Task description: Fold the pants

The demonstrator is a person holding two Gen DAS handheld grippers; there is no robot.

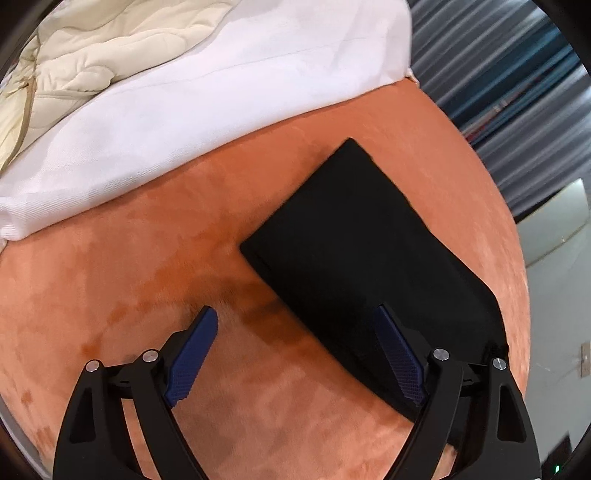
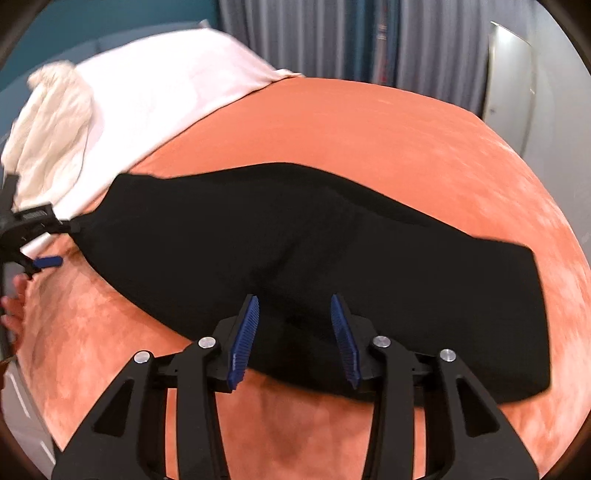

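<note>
Black pants (image 2: 314, 254) lie flat, folded lengthwise, on an orange velvet bed cover (image 2: 369, 125). In the left wrist view the pants (image 1: 354, 251) stretch away from the gripper. My left gripper (image 1: 295, 314) is open wide, its right finger over the near end of the pants and its left finger over bare cover. It also shows at the left edge of the right wrist view (image 2: 48, 243), at the pants' left end. My right gripper (image 2: 293, 301) is open, its jaws over the pants' near edge around the middle, holding nothing.
A white sheet (image 1: 192, 96) and a cream quilt (image 1: 85, 51) lie at the far side of the bed. Grey curtains (image 2: 332, 33) hang behind. The bed edge drops off at the right (image 1: 517, 258), with a white surface (image 1: 554, 229) beyond.
</note>
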